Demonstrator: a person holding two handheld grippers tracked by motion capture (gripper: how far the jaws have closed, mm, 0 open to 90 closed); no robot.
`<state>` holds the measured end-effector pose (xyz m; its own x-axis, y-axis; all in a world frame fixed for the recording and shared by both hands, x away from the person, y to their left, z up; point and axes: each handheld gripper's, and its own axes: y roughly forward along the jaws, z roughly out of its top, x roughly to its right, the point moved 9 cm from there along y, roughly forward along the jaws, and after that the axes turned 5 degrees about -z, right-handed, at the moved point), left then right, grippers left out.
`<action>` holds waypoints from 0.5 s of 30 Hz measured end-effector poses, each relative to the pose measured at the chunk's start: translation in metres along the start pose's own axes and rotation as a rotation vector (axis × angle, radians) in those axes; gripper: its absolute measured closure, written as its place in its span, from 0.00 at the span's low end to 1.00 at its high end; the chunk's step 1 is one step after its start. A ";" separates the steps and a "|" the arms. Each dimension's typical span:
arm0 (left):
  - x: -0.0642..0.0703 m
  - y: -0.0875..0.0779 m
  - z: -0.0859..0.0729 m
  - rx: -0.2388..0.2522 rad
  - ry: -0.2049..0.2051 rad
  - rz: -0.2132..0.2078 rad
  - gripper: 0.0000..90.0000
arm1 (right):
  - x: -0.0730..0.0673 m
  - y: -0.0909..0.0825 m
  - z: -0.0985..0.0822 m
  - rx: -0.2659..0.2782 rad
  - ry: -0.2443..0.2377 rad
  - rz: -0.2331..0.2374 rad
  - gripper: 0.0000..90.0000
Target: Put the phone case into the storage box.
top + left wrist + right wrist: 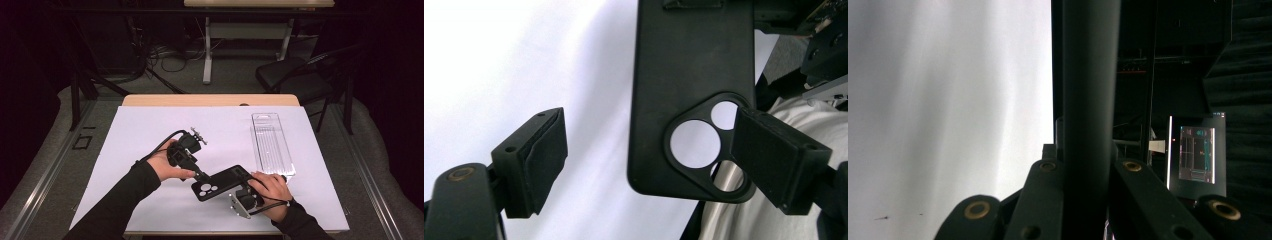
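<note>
Right gripper [243, 186] clamps my matte black plastic phone case [223, 182] edge-on, steadying it

Left gripper [649, 150], jaws spread, straddles the camera-cutout corner at nine o'clock, clenching nothing yet

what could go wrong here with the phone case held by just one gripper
1. The right gripper is clamped on one end of the black phone case, so the long free end could twist or slip.
2. The left gripper stands open around the camera-cutout corner; closing off-centre, a pad might catch the cutout ring and lever the case out of the grip.
3. The clear plastic package lies close to the right hand and could get nudged.
</note>
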<state>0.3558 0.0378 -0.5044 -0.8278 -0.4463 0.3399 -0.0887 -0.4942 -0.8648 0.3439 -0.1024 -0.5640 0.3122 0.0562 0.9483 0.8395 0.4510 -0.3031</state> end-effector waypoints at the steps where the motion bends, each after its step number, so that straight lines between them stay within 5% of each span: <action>1: -0.001 -0.001 -0.001 0.001 0.002 0.006 0.18 | 0.000 0.000 0.000 0.002 0.010 0.006 0.97; 15: -0.023 -0.010 -0.010 0.066 -0.031 0.072 0.19 | 0.000 -0.005 -0.001 0.028 0.201 0.086 0.97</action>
<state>0.3703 0.0610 -0.5070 -0.8130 -0.5048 0.2903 0.0077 -0.5078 -0.8615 0.3401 -0.1052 -0.5630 0.4667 -0.0821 0.8806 0.7942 0.4770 -0.3764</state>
